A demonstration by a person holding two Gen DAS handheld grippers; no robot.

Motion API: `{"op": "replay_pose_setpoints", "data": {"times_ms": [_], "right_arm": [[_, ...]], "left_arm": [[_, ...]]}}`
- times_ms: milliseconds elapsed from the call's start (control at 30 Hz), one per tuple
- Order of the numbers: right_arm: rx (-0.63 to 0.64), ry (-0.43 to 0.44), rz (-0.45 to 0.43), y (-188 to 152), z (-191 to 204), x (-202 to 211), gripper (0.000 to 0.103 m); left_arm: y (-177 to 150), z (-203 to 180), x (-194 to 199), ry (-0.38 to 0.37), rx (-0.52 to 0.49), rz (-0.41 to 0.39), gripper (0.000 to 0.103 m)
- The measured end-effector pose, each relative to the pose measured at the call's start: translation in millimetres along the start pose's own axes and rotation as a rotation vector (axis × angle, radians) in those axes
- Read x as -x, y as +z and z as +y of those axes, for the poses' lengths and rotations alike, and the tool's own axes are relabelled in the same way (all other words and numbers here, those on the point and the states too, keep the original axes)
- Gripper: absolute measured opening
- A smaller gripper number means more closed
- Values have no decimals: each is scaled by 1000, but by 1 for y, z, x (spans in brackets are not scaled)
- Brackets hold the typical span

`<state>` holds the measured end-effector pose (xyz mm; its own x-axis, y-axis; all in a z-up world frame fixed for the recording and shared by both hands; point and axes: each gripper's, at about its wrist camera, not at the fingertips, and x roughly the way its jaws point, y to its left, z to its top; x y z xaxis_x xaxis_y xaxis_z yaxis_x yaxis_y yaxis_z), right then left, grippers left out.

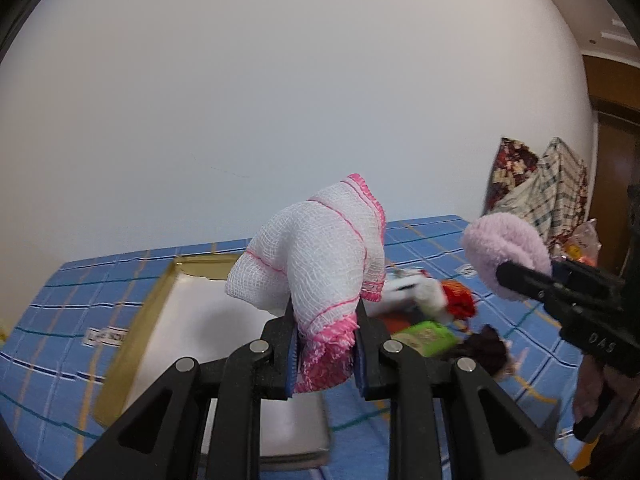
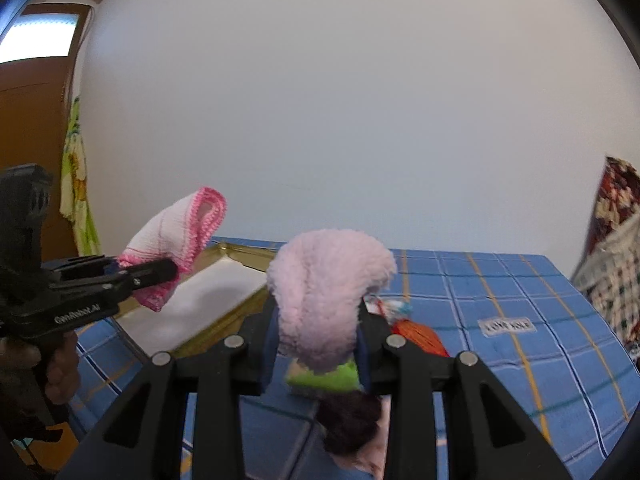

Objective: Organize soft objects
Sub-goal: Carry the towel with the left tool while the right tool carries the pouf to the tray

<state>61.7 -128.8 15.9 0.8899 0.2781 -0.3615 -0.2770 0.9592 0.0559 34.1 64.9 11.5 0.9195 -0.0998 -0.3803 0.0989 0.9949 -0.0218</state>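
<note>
My left gripper (image 1: pixel 325 344) is shut on a white mesh cloth with pink trim (image 1: pixel 320 256), held up above a gold-rimmed tray (image 1: pixel 132 320) with a white floor. The same cloth (image 2: pixel 176 232) shows at the left of the right wrist view, over the tray (image 2: pixel 240 254). My right gripper (image 2: pixel 318 344) is shut on a fluffy pale pink cloth (image 2: pixel 324 292), lifted above the blue checked table cover (image 2: pixel 500 292); this cloth (image 1: pixel 506 248) also appears at the right of the left wrist view, in the right gripper (image 1: pixel 520 280).
On the cover by the tray lie a green item (image 1: pixel 430 336), a red-orange item (image 1: pixel 460 300), a white item (image 1: pixel 416 292) and a dark brown fuzzy thing (image 2: pixel 352 420). Patterned fabrics (image 1: pixel 540 188) hang at the far right. A plain white wall stands behind the table.
</note>
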Motion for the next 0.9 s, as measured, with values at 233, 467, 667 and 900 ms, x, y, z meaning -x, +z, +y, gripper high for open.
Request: {"op": "replay_pose_setpoints", "data": {"times_ms": [233, 467, 667, 900], "right_arm": [[35, 61, 41, 24, 24, -35, 32], [15, 137, 129, 43, 48, -84, 33], [28, 144, 203, 48, 63, -124, 33], [50, 126, 265, 42, 77, -162, 34]], "left_arm": [[9, 33, -12, 68, -12, 40, 23], [17, 68, -32, 112, -9, 114, 23], [22, 95, -55, 144, 14, 181, 23], [22, 100, -76, 167, -10, 251, 23]]}}
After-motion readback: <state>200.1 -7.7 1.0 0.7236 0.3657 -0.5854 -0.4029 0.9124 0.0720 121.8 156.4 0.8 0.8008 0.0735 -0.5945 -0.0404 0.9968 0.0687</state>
